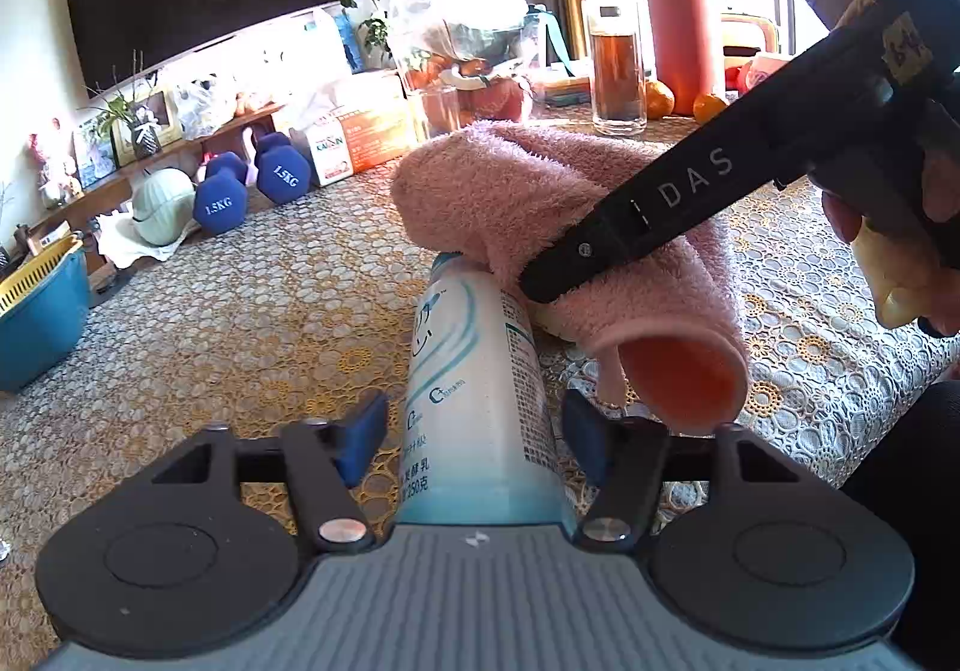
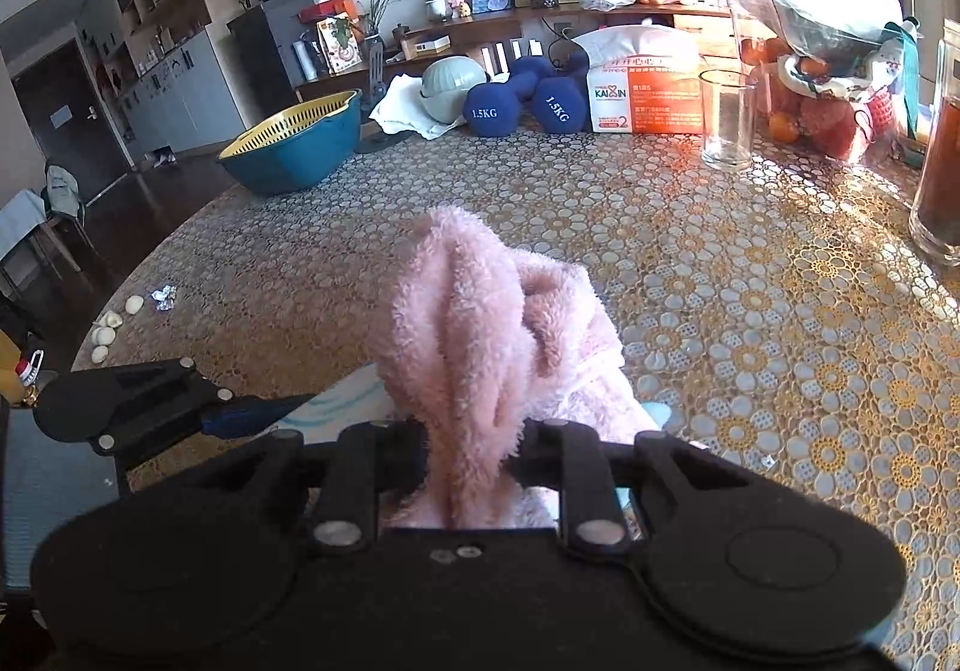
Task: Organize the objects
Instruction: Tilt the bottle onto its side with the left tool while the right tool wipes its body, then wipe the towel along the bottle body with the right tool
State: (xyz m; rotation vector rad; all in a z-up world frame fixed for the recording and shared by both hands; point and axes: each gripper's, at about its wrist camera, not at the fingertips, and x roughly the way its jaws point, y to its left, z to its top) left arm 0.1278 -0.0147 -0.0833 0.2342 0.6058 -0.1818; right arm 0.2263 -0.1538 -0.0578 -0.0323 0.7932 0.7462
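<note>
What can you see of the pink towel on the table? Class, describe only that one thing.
The pink towel is fluffy, fleece-like fabric, loosely rolled into a bundle lying on the lace tablecloth. One open end shows an orange-lit hollow. Its near edge rests against the top of the white-and-blue bottle, which lies between the fingers of the left gripper. The right gripper is closed on a bunched fold of it, the fabric squeezed upward into ridges between the fingers.
</note>
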